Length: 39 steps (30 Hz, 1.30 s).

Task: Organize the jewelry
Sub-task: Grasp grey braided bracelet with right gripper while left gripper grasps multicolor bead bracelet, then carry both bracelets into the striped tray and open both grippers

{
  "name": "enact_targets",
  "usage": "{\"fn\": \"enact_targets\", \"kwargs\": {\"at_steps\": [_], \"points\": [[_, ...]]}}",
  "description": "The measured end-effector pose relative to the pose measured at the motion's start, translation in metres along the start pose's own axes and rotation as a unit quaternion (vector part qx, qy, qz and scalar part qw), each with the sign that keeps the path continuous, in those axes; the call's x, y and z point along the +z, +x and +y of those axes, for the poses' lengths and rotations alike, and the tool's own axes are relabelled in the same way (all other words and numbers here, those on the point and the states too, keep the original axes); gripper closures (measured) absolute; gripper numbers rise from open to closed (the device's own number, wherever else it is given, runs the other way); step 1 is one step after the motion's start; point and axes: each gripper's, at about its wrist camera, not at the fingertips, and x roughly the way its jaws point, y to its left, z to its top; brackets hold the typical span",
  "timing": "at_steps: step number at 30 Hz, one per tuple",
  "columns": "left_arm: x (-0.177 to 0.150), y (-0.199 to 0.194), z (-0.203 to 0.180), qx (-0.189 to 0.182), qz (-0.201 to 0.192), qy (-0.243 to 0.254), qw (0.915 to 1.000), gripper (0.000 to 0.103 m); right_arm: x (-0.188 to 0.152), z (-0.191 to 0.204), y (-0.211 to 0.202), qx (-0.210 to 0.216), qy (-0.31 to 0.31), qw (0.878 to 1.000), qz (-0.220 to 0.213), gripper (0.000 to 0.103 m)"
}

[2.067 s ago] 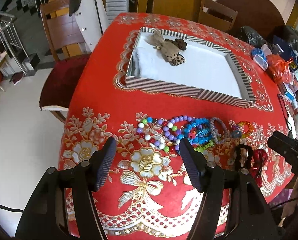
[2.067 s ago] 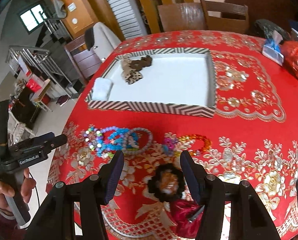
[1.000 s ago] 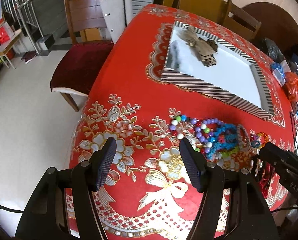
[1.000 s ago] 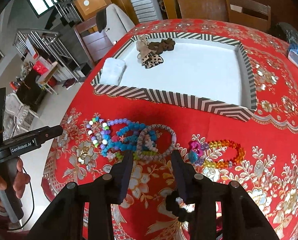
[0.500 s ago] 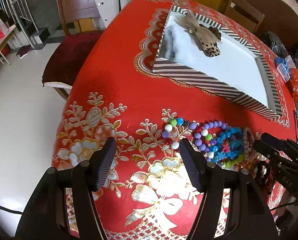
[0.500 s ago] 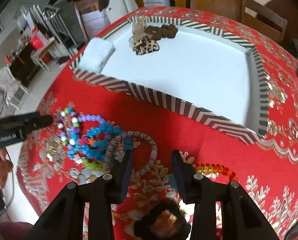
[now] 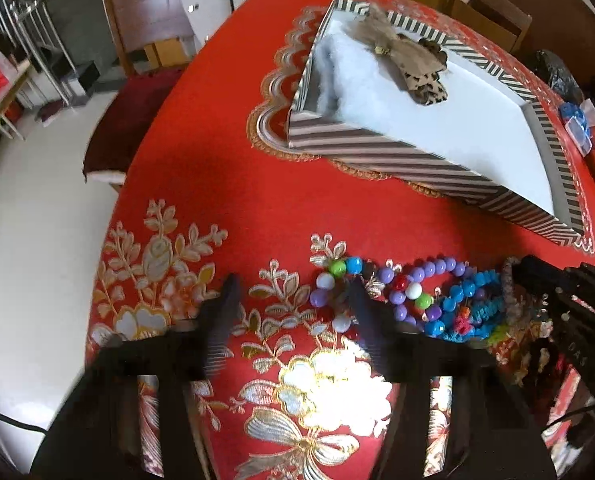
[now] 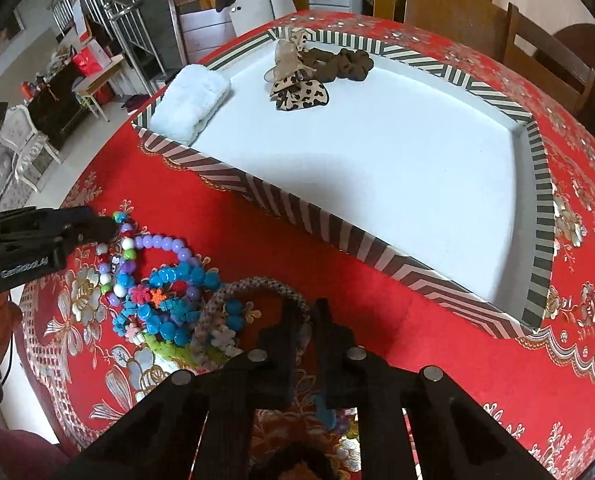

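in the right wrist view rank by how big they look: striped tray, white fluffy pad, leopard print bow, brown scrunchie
1. striped tray, by far the largest.
2. white fluffy pad.
3 and 4. leopard print bow and brown scrunchie look close in size; the bow overlaps the scrunchie, so I won't rank them.

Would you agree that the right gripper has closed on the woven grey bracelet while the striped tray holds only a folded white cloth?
Not quite: the striped tray also holds hair bows and a brown scrunchie beside the white cloth, as the right wrist view shows. The right gripper is indeed pinching the woven grey bracelet.
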Motion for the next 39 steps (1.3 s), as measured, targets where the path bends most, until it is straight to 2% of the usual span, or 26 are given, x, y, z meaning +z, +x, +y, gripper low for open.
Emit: {"fn": "enact_targets", "kwargs": {"at_steps": [1, 2, 3, 7, 13, 16, 22, 32, 39], "points": [[0.001, 0.001, -0.002, 0.003, -0.003, 0.006, 1.0, 0.076, 0.0, -0.002, -0.001, 0.005, 0.006, 1.0, 0.0, 0.095], [0.002, 0.001, -0.002, 0.002, -0.005, 0.008, 1.0, 0.088, 0.0, -0.005, -0.003, 0.013, 0.015, 1.0, -0.003, 0.095], [0.002, 0.002, -0.001, -0.001, -0.005, 0.006, 1.0, 0.095, -0.001, -0.008, -0.007, 0.021, 0.025, 0.999, -0.009, 0.095], [0.004, -0.002, 0.012, -0.03, 0.006, -0.025, 0.9992, 0.095, -0.003, -0.012, -0.027, 0.037, 0.042, 0.998, -0.029, 0.095], [0.01, -0.041, 0.023, -0.053, -0.025, -0.028, 0.9979, 0.095, -0.001, -0.006, -0.062, 0.034, 0.038, 0.997, -0.059, 0.095], [0.012, -0.059, 0.021, -0.066, -0.035, -0.023, 0.997, 0.095, -0.005, -0.004, -0.078, 0.033, 0.044, 0.996, -0.075, 0.095], [0.021, -0.093, 0.011, -0.069, -0.064, 0.008, 0.9956, 0.095, -0.005, -0.01, -0.091, 0.025, 0.057, 0.994, -0.09, 0.095], [0.05, -0.122, -0.028, -0.08, -0.101, 0.054, 0.9902, 0.095, 0.012, -0.032, -0.098, 0.012, 0.071, 0.992, -0.102, 0.095], [0.081, -0.105, -0.067, -0.087, -0.098, 0.074, 0.9886, 0.095, 0.033, -0.056, -0.087, 0.002, 0.087, 0.991, -0.1, 0.095]]}}
